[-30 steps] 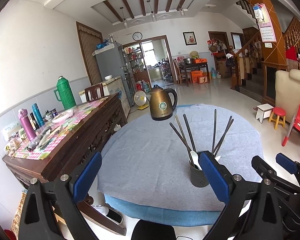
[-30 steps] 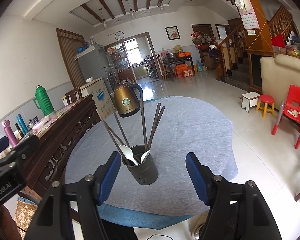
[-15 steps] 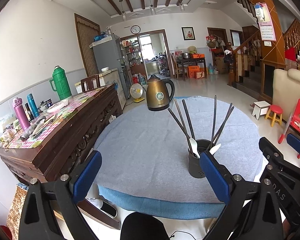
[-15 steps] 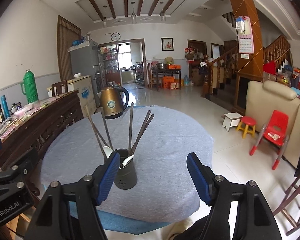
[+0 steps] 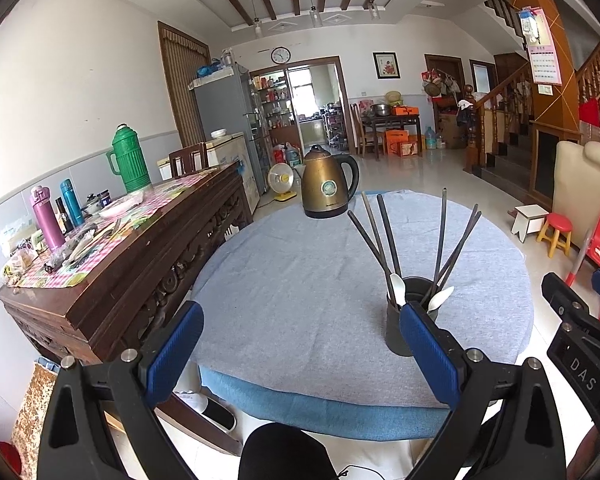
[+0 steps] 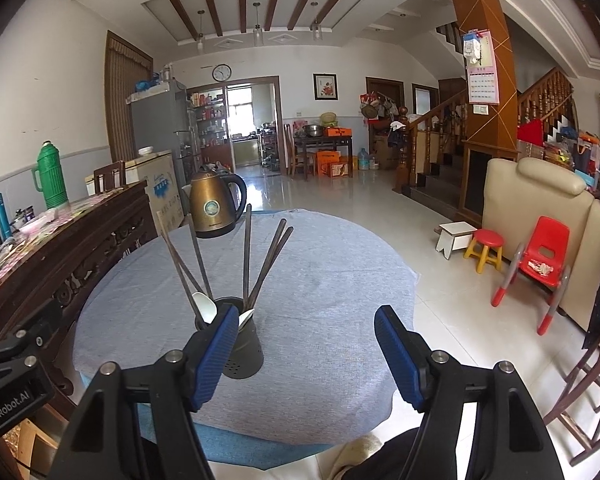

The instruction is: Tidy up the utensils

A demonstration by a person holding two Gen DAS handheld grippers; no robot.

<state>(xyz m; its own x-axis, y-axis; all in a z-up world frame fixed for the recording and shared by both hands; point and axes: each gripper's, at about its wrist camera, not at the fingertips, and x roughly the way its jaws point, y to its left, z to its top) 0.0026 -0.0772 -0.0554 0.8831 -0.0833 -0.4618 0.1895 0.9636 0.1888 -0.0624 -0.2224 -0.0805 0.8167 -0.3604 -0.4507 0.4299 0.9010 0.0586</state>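
A dark grey utensil holder (image 5: pixel 396 330) (image 6: pixel 244 354) stands near the front of the round table covered in grey cloth (image 5: pixel 300 288) (image 6: pixel 332 280). Several dark chopsticks (image 5: pixel 442 236) (image 6: pixel 246 256) and two white spoons (image 5: pixel 397 283) (image 6: pixel 202 306) stick out of it. My left gripper (image 5: pixel 300 350) is open and empty, held short of the table, with the holder behind its right finger (image 5: pixel 430 354). My right gripper (image 6: pixel 306 354) is open and empty too, and the holder sits just behind its left finger (image 6: pixel 214 354).
A bronze kettle (image 5: pixel 328 182) (image 6: pixel 216 208) stands at the table's far side. A dark wooden sideboard (image 5: pixel 132 256) with bottles and a green thermos (image 5: pixel 126 160) runs along the left. Small stools and a red child's chair (image 6: pixel 540 256) stand on the tiled floor to the right.
Both views have tilted and shifted: the holder now sits lower and further left in the right wrist view, behind the left finger. Both grippers stay open and empty.
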